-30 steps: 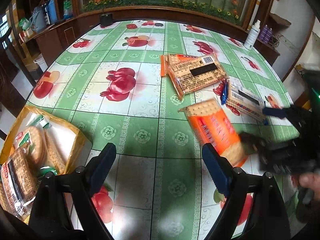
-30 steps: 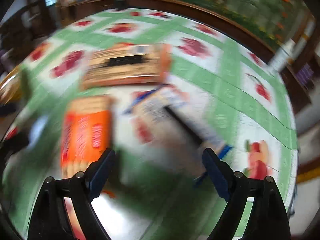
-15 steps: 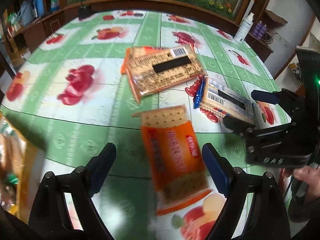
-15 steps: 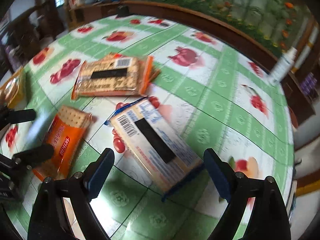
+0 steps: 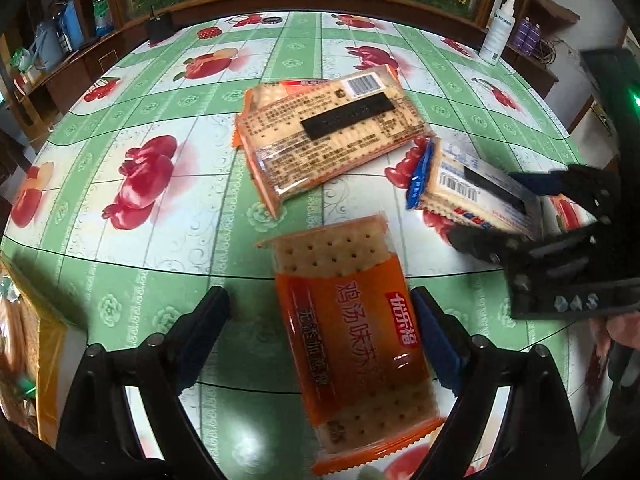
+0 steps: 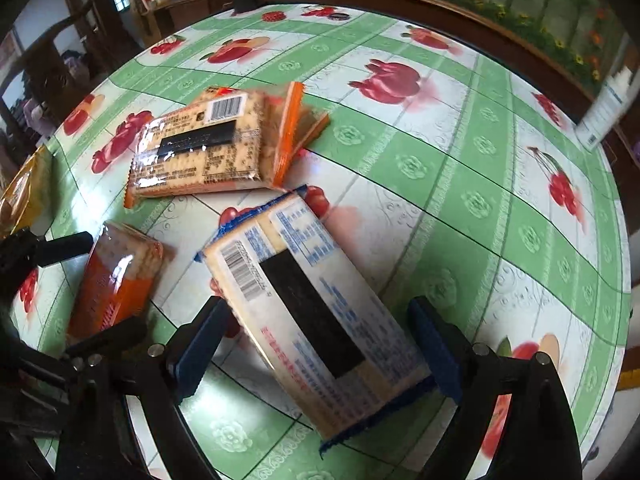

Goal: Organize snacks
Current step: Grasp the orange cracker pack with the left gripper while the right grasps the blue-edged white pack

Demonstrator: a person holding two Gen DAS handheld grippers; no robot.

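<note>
An orange cracker pack point(image 5: 352, 336) lies on the table between the open fingers of my left gripper point(image 5: 320, 336); it also shows in the right wrist view point(image 6: 116, 280). A blue-and-white cracker pack point(image 6: 308, 304) lies between the open fingers of my right gripper point(image 6: 316, 344); it also shows in the left wrist view point(image 5: 468, 188), where the right gripper point(image 5: 516, 208) straddles it. A clear pack with orange ends point(image 5: 328, 136) lies farther back on top of another pack, and shows in the right wrist view point(image 6: 208, 148) too.
The round table has a green-and-white fruit-print cloth point(image 5: 168, 120). A yellow basket point(image 5: 44, 352) with snacks sits at the left edge. A white bottle point(image 5: 496, 36) stands at the far right rim. A small dark object point(image 5: 158, 28) stands at the far edge.
Both grippers have moved forward and down. The orange pack now lies between my left fingers and the blue-and-white pack between my right fingers. The basket has slid out toward the left edge.
</note>
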